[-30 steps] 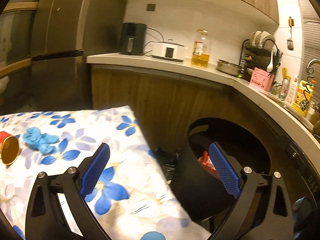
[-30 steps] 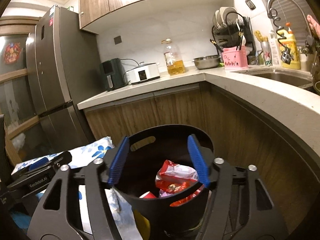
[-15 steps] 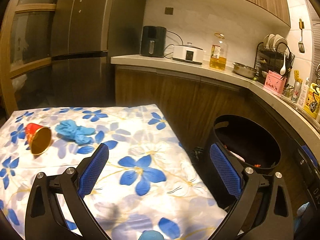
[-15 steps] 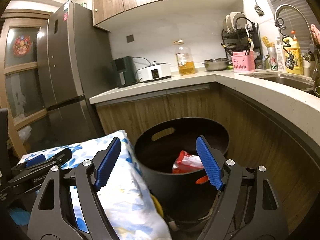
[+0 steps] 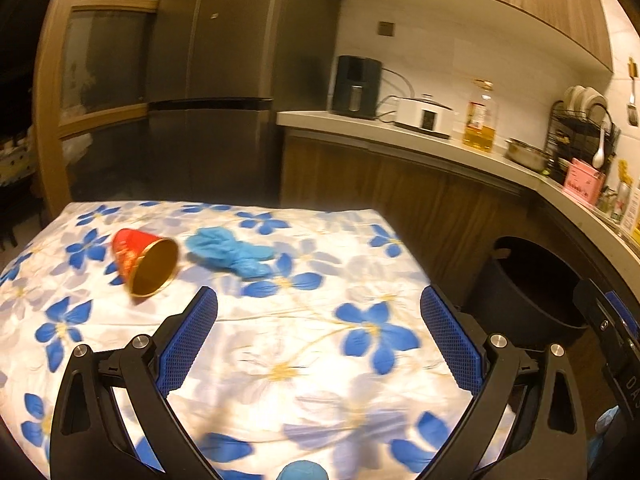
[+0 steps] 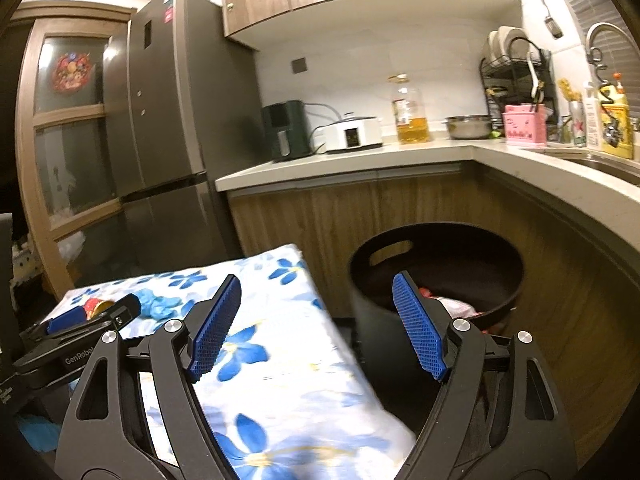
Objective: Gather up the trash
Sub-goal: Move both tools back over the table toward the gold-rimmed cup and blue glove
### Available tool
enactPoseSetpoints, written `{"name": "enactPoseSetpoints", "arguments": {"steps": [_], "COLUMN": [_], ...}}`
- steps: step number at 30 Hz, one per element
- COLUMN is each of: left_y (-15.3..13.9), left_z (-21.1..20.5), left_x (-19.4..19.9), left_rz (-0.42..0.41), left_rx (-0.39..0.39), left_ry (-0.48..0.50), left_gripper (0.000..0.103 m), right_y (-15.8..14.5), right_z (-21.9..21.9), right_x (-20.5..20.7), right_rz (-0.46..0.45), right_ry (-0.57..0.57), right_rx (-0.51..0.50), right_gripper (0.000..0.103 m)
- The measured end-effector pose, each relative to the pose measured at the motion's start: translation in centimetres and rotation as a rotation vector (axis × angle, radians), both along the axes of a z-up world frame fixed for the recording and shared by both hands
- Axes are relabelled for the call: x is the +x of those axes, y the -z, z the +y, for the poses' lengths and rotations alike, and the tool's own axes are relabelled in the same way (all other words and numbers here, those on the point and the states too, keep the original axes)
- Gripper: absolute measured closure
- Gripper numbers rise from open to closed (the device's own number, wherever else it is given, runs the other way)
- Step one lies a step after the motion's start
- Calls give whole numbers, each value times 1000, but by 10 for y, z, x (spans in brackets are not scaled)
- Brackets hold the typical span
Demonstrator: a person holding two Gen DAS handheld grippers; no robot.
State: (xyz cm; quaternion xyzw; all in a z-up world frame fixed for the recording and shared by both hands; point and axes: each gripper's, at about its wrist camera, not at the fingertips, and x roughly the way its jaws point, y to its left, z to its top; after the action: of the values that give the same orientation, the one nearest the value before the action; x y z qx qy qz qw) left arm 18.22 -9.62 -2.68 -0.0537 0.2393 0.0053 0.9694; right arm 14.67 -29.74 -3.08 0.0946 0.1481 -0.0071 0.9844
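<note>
The black bin (image 6: 436, 276) stands on the floor against the wooden cabinets, just beside the right edge of the table with the floral cloth (image 5: 304, 344). Inside the bin a red and white wrapper (image 6: 452, 306) already lies at the bottom, so part of the collecting looks done.

2 pieces are left on the cloth, well apart from the bin toward the far left of the table: a red paper cup (image 5: 144, 266) tipped on its side with its gold mouth facing the camera, and a crumpled blue glove (image 5: 230, 252) just beside it, on the side nearer the bin. The 2 do not seem to touch.

The left gripper (image 5: 320, 312) hangs over the cloth with its jaws spread wide and nothing between them, pointed roughly at the glove and cup. The right gripper (image 6: 316, 300) is likewise wide apart and empty, held between the table edge and the bin.

By this view the job is partly through: cup and glove each need picking up and dropping into the bin.
</note>
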Motion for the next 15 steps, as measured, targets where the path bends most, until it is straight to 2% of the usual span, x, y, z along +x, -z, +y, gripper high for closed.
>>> {"name": "enactPoseSetpoints", "arguments": {"steps": [15], "left_y": [28], "left_z": [108], "left_x": [16], "left_rz": [48], "left_rx": [1], "left_ry": [-247], "left_gripper": [6], "right_y": [22], "right_z": [93], "right_x": [54], "right_rz": [38], "right_ry": [-164], "right_rx": [-4], "right_gripper": [26]}}
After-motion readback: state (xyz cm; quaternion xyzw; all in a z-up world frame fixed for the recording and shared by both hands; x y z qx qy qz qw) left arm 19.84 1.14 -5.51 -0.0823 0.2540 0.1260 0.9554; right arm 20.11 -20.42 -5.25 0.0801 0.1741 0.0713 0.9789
